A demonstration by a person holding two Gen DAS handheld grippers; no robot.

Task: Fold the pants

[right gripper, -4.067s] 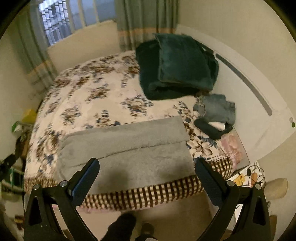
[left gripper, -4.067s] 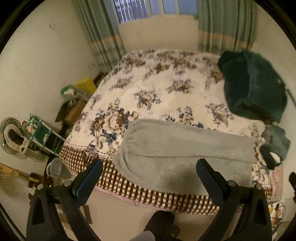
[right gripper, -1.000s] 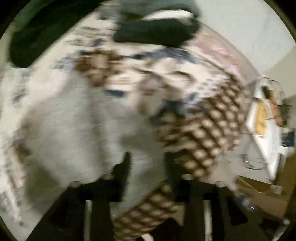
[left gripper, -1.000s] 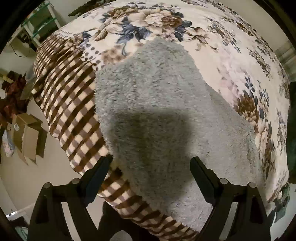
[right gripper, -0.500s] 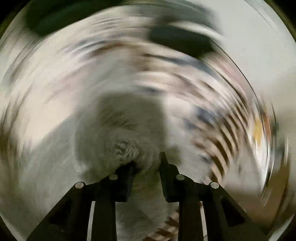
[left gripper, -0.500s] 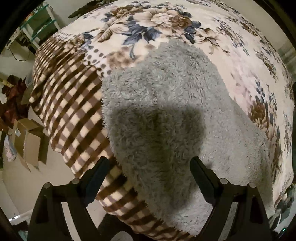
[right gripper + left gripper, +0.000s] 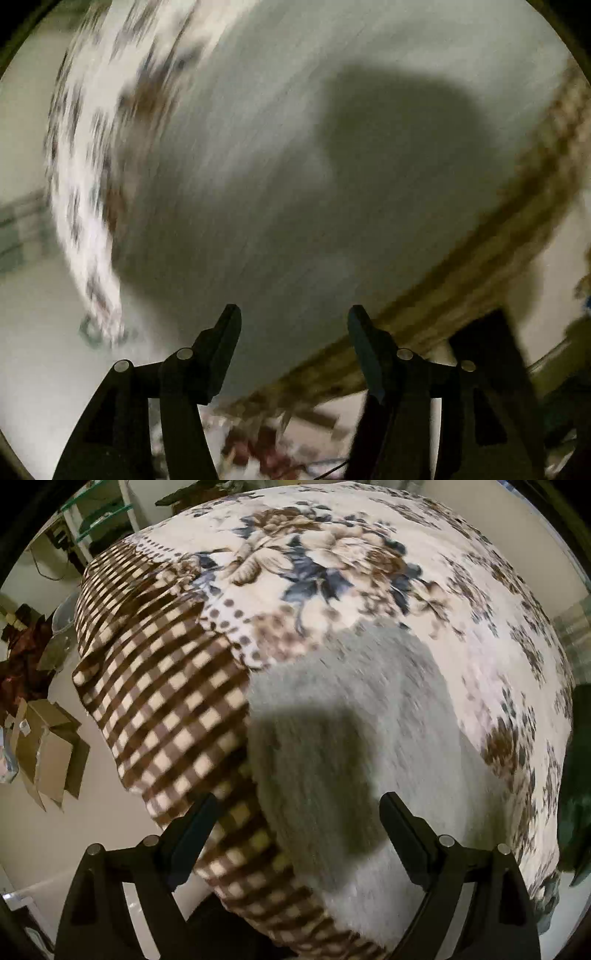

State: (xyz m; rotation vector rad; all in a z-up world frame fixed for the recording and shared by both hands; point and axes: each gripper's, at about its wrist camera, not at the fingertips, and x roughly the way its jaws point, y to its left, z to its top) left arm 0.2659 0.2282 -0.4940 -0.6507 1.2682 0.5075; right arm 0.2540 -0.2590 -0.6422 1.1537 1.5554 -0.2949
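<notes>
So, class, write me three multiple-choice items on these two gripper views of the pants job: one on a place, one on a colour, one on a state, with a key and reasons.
1. Where do the pants lie?
A. on the floral blanket, reaching its checked border
B. on the floor
C. in a cardboard box

2. What colour are the pants?
A. dark green
B. grey
C. red

3. How does the left gripper stand?
A. shut on the pants
B. shut on the blanket
C. open, nothing between its fingers

Key: A, grey fleece spreads over the flower print to the brown checks; B, the fabric is plainly grey; C, the fingers stand wide apart above the cloth.
</notes>
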